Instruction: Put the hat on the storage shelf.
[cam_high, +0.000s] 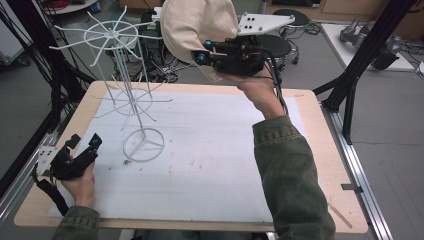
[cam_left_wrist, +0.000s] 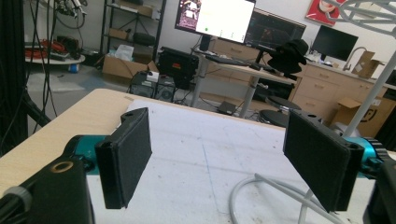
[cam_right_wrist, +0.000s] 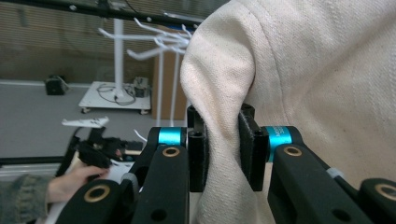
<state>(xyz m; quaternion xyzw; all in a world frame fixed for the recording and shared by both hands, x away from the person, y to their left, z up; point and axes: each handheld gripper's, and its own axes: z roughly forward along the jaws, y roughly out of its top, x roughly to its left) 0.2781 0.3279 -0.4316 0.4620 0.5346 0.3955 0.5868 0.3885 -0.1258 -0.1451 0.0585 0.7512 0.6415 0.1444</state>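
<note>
The cream cap (cam_high: 192, 30) hung high in the air at about one o'clock over the table (cam_high: 330, 165), pinched by a fold of its cloth in the right gripper (cam_high: 206, 51), whose jaws were clamped tight on it. It sat level with the top spokes of the white wire rack (cam_high: 112, 36), which stood at ten o'clock, probably so the cap could be hooked there, though the hook meant was hard to tell. The left gripper (cam_high: 82, 145) rested at eight o'clock, jaws wide and empty, just beside the rack's base ring.
</note>
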